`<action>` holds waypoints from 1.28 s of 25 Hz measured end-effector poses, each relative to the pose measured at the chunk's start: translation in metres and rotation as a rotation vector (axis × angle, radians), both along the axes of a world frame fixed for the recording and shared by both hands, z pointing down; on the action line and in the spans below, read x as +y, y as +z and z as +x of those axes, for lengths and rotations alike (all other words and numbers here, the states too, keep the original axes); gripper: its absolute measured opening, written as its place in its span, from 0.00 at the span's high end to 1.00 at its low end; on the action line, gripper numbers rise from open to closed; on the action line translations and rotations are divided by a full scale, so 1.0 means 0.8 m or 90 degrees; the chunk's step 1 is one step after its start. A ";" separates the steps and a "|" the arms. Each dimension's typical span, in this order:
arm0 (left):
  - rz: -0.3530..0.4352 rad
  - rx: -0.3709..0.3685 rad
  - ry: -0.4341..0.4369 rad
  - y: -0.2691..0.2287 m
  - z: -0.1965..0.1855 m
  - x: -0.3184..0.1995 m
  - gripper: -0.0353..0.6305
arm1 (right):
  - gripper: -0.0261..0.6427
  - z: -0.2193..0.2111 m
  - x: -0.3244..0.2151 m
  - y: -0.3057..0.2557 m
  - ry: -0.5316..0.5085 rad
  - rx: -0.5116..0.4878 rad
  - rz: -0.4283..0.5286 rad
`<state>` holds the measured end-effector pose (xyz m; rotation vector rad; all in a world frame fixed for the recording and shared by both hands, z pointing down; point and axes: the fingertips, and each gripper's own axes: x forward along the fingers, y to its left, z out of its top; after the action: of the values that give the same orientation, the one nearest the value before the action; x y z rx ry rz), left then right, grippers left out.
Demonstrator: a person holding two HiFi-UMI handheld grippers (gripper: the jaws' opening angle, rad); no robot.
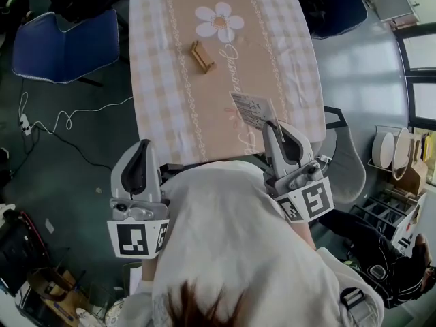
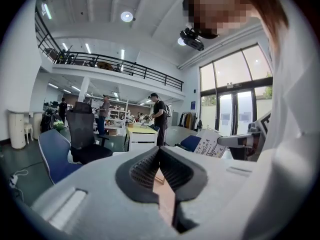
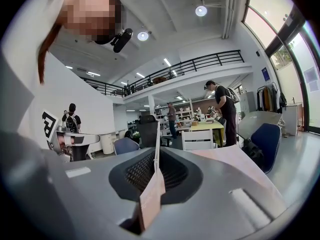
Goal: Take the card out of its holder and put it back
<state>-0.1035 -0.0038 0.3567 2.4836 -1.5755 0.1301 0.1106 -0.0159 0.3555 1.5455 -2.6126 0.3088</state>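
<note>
A small wooden card holder (image 1: 201, 56) stands empty on the far part of the table (image 1: 163, 114), below a flower print. My right gripper (image 1: 274, 127) is over the table's near right part, shut on the lower edge of a white printed card (image 1: 253, 107) that slants up and away from it. In the right gripper view the card (image 3: 157, 134) shows edge-on, pinched between the ribbed pads of that gripper (image 3: 157, 153). My left gripper (image 1: 141, 157) hangs off the table's near left corner, jaws together with nothing held. The left gripper view shows its tips (image 2: 159, 150) meeting and the card (image 2: 210, 146) off to the right.
A beige checked cloth covers the table. A blue chair (image 1: 68, 46) stands at the far left, a dark chair (image 1: 337, 5) at the far right, a grey chair (image 1: 347, 162) by the right edge. Cables (image 1: 61, 121) lie on the floor at left. A rack (image 1: 402, 155) stands at right.
</note>
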 end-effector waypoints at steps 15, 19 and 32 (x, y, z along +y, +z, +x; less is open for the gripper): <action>0.011 0.042 0.050 -0.006 0.023 -0.005 0.95 | 0.94 0.011 -0.001 0.000 0.026 -0.011 -0.001; 0.011 0.048 0.041 -0.005 0.018 -0.010 0.95 | 0.93 0.006 -0.004 0.001 0.022 -0.011 -0.003; -0.002 0.056 -0.007 -0.001 -0.008 -0.019 0.95 | 0.94 -0.036 -0.108 -0.027 -0.003 -0.043 0.043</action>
<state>-0.1103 -0.0189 0.3561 2.4433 -1.5521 0.0215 0.0818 -0.1026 0.3338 1.5761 -2.7048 0.2788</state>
